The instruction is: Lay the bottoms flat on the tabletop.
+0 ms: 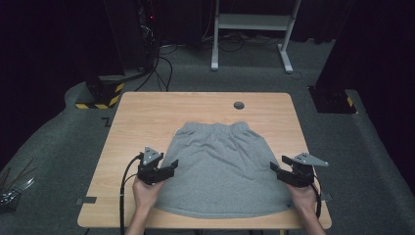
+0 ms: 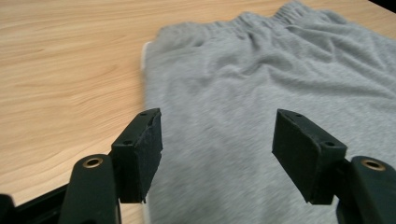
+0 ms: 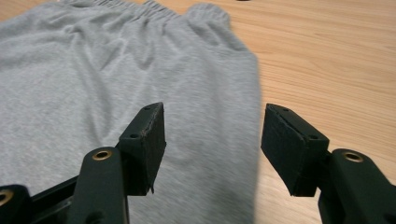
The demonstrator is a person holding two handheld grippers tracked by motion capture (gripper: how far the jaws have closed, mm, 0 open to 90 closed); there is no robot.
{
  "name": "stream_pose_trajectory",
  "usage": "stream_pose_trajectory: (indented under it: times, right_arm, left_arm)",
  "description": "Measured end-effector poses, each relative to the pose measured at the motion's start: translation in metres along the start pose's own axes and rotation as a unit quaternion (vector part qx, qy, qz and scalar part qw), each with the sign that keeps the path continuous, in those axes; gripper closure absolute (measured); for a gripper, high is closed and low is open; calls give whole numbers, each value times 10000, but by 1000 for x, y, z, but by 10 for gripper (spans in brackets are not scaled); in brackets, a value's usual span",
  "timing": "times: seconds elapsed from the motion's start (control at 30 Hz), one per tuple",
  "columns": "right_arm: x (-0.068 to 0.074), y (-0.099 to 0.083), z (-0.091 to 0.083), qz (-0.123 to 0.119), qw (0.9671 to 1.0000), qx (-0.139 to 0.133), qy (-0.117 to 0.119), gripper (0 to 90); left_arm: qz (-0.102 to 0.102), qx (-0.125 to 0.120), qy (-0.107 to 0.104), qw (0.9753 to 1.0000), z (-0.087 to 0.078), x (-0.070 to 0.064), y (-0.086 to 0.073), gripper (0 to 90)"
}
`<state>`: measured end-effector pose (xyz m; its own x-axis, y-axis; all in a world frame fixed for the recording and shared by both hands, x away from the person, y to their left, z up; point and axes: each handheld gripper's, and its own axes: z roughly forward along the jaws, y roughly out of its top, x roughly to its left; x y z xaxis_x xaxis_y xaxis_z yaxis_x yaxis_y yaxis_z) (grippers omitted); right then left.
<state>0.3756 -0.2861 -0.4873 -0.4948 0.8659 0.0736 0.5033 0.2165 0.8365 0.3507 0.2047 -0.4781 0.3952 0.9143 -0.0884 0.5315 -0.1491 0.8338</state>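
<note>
**Open grippers at either edge of grey shorts**

High view: the grey shorts (image 1: 222, 169) lie flat at frame centre on the wooden table (image 1: 142, 112), left gripper (image 1: 169, 169) at their left edge, right gripper (image 1: 276, 169) at their right.

Left gripper view: jaws spread wide, empty, over the shorts' left edge.

Right gripper view: jaws parted, empty, straddling the right edge
</note>
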Motion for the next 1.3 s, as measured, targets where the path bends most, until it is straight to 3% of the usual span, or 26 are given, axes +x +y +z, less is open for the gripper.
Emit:
stream_pose_trajectory:
  times: [0.1,0.2,0.4,0.53,0.67,0.87,1.0,1.17,1.3]
  right_arm:
    - [-7,-4,-4,95,9999,-12,-84,435]
    - [-12,-8,-6,201,9990,-10,-409,474]
    - [-21,-15,-3,334,9971,226,-652,482]
    - [-28,-21,1,519,9939,428,-874,480]
    - [-31,-27,3,492,9911,593,-1088,473]
    - [-34,-34,6,509,9880,769,-1239,445]
    - [-33,-34,7,397,9883,814,-1225,394]
    - [-32,-34,7,395,9880,834,-1235,380]
    - [-31,-34,8,410,9880,841,-1233,375]
  left_arm:
    - [-63,57,139,9999,-4,10,-8,336]
    - [-149,158,288,9993,-7,21,-17,336]
    - [-253,277,541,9978,-10,36,-31,338]
    - [-408,367,667,9963,-9,46,-40,338]
    - [-456,385,732,9955,-8,51,-45,336]
    - [-495,514,863,9937,-4,56,-53,329]
    - [-527,572,929,9926,-2,58,-55,304]
    - [-303,698,1141,9906,1,54,-54,288]
    - [-273,703,1134,9907,2,54,-53,271]
